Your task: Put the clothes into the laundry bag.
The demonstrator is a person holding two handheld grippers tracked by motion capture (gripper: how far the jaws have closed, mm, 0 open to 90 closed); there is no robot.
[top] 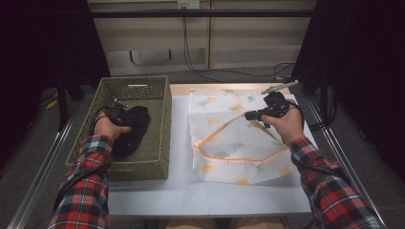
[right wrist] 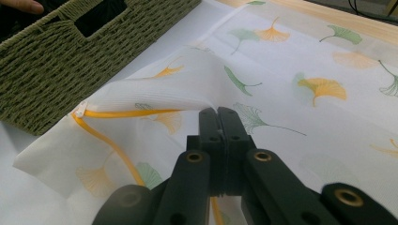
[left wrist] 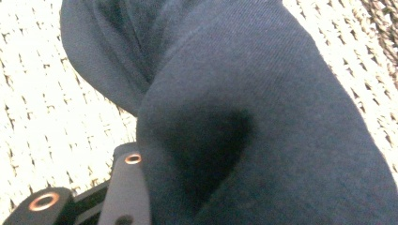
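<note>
The left tool (top: 116, 114) is in the basket (top: 157, 138), pressed into the dark cloth (top: 133, 126); I cannot tell its grip. The right tool (top: 253, 116), shut tight, holds the bag's (top: 229, 157) flap open toward the basket.

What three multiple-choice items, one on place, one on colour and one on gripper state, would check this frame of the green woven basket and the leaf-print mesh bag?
1. Where does the dark navy fabric garment lie?
A. in the green woven basket
B. on the white leaf-print mesh bag
C. on the floor

2. What colour is the bag's zipper trim?
A. blue
B. orange
C. black

3. How is the right gripper?
A. wide open
B. shut on the bag
C. lying on the table

Key: 1 A, the high view shows it inside the basket walls; 2 B, an orange line edges the opening; 3 B, the jaws meet on the lifted bag edge.
</note>
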